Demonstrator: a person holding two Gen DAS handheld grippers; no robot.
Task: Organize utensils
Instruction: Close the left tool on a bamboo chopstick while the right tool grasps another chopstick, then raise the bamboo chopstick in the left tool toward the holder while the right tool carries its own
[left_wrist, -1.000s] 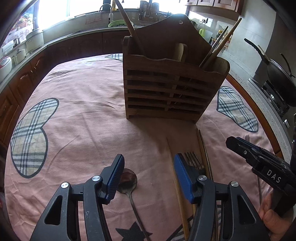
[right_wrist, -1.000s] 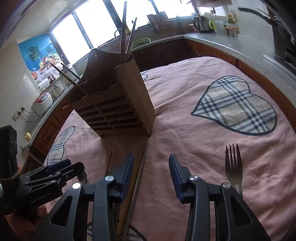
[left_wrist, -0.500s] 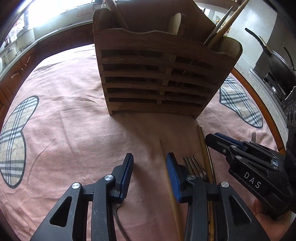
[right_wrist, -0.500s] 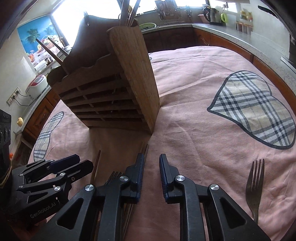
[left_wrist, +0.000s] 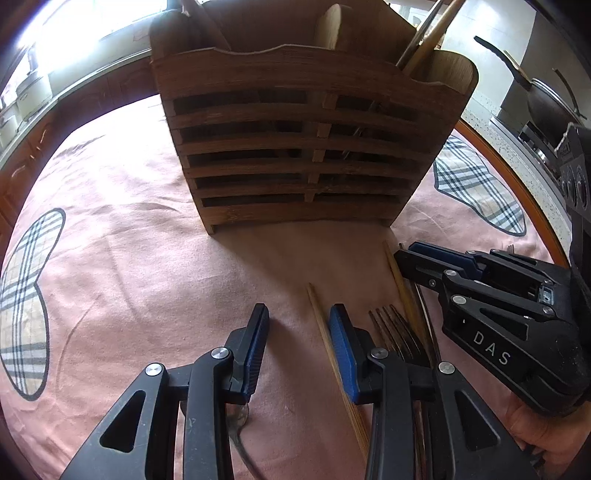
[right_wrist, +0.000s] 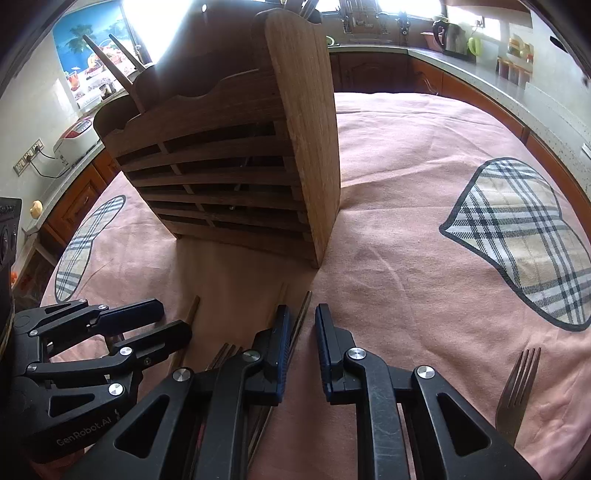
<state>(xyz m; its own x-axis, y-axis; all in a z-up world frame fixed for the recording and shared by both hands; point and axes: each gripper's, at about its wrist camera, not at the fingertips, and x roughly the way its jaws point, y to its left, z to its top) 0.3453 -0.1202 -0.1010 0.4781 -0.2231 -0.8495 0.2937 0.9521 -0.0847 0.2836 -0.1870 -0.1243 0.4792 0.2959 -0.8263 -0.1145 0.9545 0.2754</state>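
Note:
The slatted wooden utensil holder (left_wrist: 295, 147) (right_wrist: 229, 173) stands on the pink cloth with chopsticks sticking out of it. My left gripper (left_wrist: 297, 310) hovers low in front of it with its jaws partly open. A loose wooden chopstick (left_wrist: 325, 332) lies just inside its right finger, untouched. A dark fork (left_wrist: 391, 325) lies right of that finger, and a spoon (left_wrist: 240, 417) shows under the left one. My right gripper (right_wrist: 302, 308) (left_wrist: 406, 253) has a narrow gap, and a thin chopstick (right_wrist: 301, 317) lies in it without being pinched. A second fork (right_wrist: 521, 384) lies to its right.
The round table's pink cloth (right_wrist: 406, 184) has plaid heart patches (right_wrist: 517, 236). The left gripper (right_wrist: 173, 317) appears close by on the left of the right wrist view. A kitchen counter (right_wrist: 498, 92) rings the table, and a wok (left_wrist: 546, 107) sits at the right.
Both grippers moved forward and down toward the holder, which now fills more of each view. Both pairs of jaws narrowed. The spoon slid under the left gripper.

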